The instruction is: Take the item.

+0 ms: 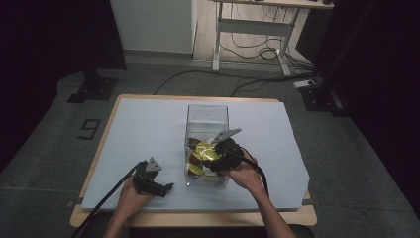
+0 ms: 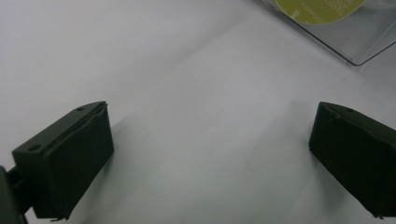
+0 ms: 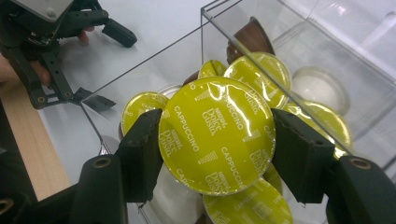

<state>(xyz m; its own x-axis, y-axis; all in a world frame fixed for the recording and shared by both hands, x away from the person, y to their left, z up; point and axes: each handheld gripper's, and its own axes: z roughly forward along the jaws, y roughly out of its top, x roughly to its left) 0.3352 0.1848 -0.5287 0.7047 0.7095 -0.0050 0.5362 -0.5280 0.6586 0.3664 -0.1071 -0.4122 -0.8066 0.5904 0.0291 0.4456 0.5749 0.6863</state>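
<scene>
The right tool (image 3: 217,154) grips a capsule (image 3: 215,135) half-open above the clear box (image 1: 190,116), lid facing up; the left tool (image 2: 210,154) is released.

My matt black plastic right gripper (image 3: 216,154) clamps a glossy yellow foil-lidded capsule (image 3: 216,135). The box (image 3: 243,32) looks like clear, smooth acrylic; the table (image 3: 28,140) edge shows pale wood grain.

Both grippers, the left gripper (image 1: 167,188) and the right gripper (image 1: 210,163), are built of black parts, each topped by a grey three-cornered plate. Thick black cables are trailed behind. Screws are seen near the blocky jaws. Forearms appear bare, possibly sleeveless.
</scene>
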